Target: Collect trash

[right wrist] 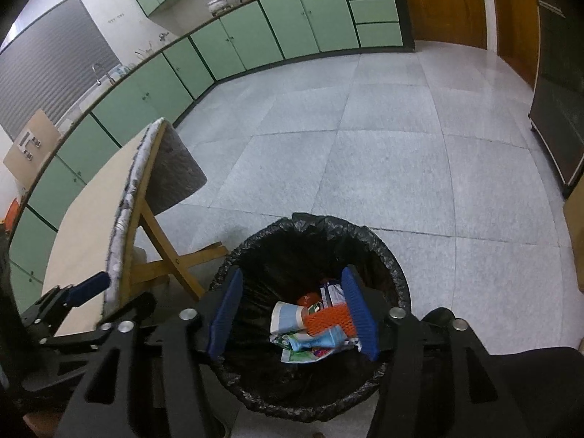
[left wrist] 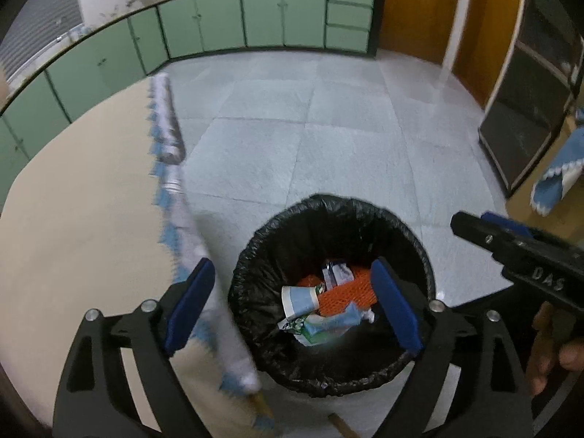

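A round bin lined with a black bag [left wrist: 255, 255] [right wrist: 365, 233] stands on the floor beside the table. Inside lie a paper cup [left wrist: 297, 301] [right wrist: 286, 315], an orange mesh sleeve [left wrist: 343, 294] [right wrist: 328, 321], wrappers and crumpled paper. My left gripper [left wrist: 292, 306] is open and empty, above the bin with its left finger over the table edge. My right gripper [right wrist: 294, 315] is open and empty, directly above the bin's mouth. The right gripper also shows at the right of the left wrist view [left wrist: 511, 244]; the left gripper shows at the lower left of the right wrist view [right wrist: 73, 299].
A beige table [left wrist: 80, 197] [right wrist: 91, 211] with a patterned cloth edge stands left of the bin on wooden legs [right wrist: 171, 252]. Green cabinets [left wrist: 255, 18] line the far wall. A dark cabinet [left wrist: 529, 109] and a blue cloth [left wrist: 558, 179] are at right. Grey tiled floor [right wrist: 365, 146] stretches ahead.
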### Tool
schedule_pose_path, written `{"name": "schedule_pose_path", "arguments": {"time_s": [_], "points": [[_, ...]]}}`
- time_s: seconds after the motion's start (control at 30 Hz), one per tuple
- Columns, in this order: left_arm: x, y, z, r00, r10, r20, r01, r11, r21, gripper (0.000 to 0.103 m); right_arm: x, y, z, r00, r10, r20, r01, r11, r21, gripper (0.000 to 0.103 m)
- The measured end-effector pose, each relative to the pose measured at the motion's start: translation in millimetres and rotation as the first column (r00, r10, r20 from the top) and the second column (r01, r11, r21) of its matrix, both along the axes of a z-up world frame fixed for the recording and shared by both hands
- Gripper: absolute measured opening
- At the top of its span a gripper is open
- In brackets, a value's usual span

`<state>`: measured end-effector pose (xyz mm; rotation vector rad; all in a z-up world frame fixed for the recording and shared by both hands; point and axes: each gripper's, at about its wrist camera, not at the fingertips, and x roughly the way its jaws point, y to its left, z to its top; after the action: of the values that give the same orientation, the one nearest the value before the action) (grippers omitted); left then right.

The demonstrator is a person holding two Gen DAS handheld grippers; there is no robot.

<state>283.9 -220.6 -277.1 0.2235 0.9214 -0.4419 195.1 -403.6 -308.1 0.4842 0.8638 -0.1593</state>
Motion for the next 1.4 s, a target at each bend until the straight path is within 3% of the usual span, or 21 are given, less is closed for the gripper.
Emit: {"name": "schedule_pose_path", "arguments": {"time_s": [0.23,0.4,0.7,0.9,1.07,1.17,1.3,1.4], "points": [[-29.4,47.6,58.9,0.992,0.091,0.086,-0.084,0.993,-0.084,0.089,-17.1,23.0,40.0,0.998,0.048,0.050,-0.045,0.998,-0.043,0.074],[-58.4,72.7,102.2,0.977,0.132,0.170,-0.116,0.988,-0.100,0.091,-33.4,42.4,80.6,0.991,0.082,0.109,-0.074,0.994,-0.074,0.083],[-107.7,111.2,165.9,0.939,0.224,0.260,-0.188,0.970,-0.154,0.097,-68.6,98.9,158.7,0.960,0.164,0.227,-0.111,0.968,-0.226,0.097],[-137.9,138.2,200.2,0.910,0.279,0.306,-0.226,0.954,-0.199,0.097,-91.2,131.3,196.5,0.951,0.153,0.270,-0.043,0.927,-0.372,0.097],[-164.9,153.4,218.4,0.885,0.310,0.347,-0.244,0.944,-0.221,0.097,-105.0,142.7,211.9,0.957,0.120,0.265,-0.022,0.938,-0.347,0.097],[-182.5,159.2,227.4,0.868,0.325,0.376,-0.255,0.941,-0.223,0.097,-120.5,146.6,220.4,0.934,0.180,0.308,-0.084,0.950,-0.301,0.097],[-201.1,171.2,236.8,0.847,0.358,0.393,-0.280,0.929,-0.242,0.097,-139.2,153.5,224.6,0.923,0.196,0.331,-0.063,0.926,-0.371,0.097],[-220.8,176.7,245.2,0.813,0.387,0.436,-0.307,0.920,-0.244,0.097,-153.1,155.8,232.1,0.915,0.177,0.361,-0.027,0.922,-0.385,0.097]]}}
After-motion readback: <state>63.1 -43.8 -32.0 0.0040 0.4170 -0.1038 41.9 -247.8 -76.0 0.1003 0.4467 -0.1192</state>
